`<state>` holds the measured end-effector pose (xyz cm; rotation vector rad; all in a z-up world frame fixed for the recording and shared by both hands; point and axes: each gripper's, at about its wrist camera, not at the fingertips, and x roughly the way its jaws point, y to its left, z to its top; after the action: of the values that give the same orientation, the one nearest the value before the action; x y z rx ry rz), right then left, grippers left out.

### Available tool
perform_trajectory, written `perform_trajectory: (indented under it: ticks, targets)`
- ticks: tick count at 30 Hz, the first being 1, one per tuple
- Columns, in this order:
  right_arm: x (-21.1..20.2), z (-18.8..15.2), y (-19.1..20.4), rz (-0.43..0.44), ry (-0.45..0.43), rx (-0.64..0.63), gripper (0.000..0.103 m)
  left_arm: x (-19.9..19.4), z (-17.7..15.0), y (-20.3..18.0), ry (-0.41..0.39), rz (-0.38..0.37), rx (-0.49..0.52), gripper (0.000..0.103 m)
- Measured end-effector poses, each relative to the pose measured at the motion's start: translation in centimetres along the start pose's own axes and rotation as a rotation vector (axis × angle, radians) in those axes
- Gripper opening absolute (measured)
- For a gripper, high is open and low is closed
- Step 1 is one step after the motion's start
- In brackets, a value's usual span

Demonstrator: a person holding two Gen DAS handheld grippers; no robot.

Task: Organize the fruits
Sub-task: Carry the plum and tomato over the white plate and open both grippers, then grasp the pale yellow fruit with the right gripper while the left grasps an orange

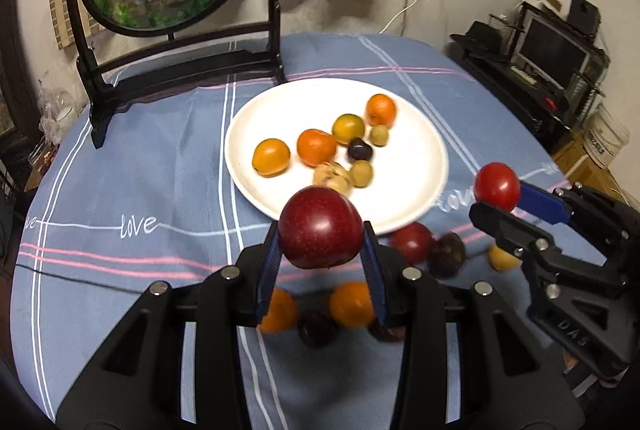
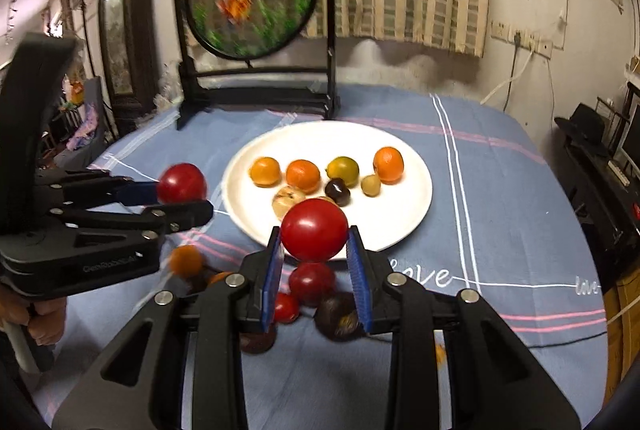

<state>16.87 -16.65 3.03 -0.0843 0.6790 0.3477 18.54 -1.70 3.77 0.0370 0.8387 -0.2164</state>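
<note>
Meanwhile, the left gripper (image 1: 321, 230) pinches a speckled, glossy dark red plum (image 1: 320, 228) between its ribbed blue pads, held above the near rim of the smooth round white plate (image 1: 416, 166). The right gripper (image 2: 314, 244) clamps a shiny red tomato (image 2: 314, 229) the same way, also over the plate's near edge. Both point forward at the plate. "love" is stitched in white on the blue striped tablecloth (image 1: 140, 166).
</note>
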Motion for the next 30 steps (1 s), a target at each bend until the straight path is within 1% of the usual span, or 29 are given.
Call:
perform_trajectory:
  ticks: [6, 13, 14, 15, 16, 17, 18, 20, 25, 30]
  targets:
    - [5.1, 0.3, -1.0, -0.017, 0.075, -0.01, 0.032, 4.4, 1.5, 1.2, 0.042, 0.012, -0.023, 0.039]
    - [7.7, 0.5, -0.9, -0.021, 0.114, -0.031, 0.032, 7.9, 1.9, 1.6, 0.093, 0.005, -0.04, 0.04]
    - [8.0, 0.4, -0.9, -0.021, 0.125, -0.031, 0.032, 8.0, 1.7, 1.6, 0.095, 0.005, -0.044, 0.044]
    - [8.1, 0.4, -0.8, -0.02, 0.132, -0.03, 0.032, 7.9, 1.7, 1.5, 0.089, 0.004, -0.044, 0.05]
    - [8.2, 0.3, -0.9, -0.021, 0.14, -0.025, 0.033, 7.7, 1.7, 1.4, 0.079, 0.007, -0.04, 0.053]
    - [8.2, 0.1, -1.0, -0.021, 0.147, -0.018, 0.033, 7.5, 1.7, 1.3, 0.075, 0.013, -0.039, 0.064]
    - [8.2, 0.0, -1.1, -0.019, 0.153, -0.008, 0.033, 7.1, 1.7, 1.2, 0.07, 0.017, -0.042, 0.071]
    - [7.7, -0.2, -1.3, -0.012, 0.151, 0.011, 0.033, 6.2, 1.7, 1.3, 0.049, 0.015, -0.048, 0.071]
    - [5.3, -0.6, -2.0, 0.003, 0.121, 0.07, 0.033, 4.0, 1.1, 1.7, 0.026, 0.018, -0.056, 0.071]
    - [2.4, -1.7, -3.1, 0.0, 0.1, 0.121, 0.033, 1.5, -0.5, 1.9, 0.017, 0.017, -0.06, 0.071]
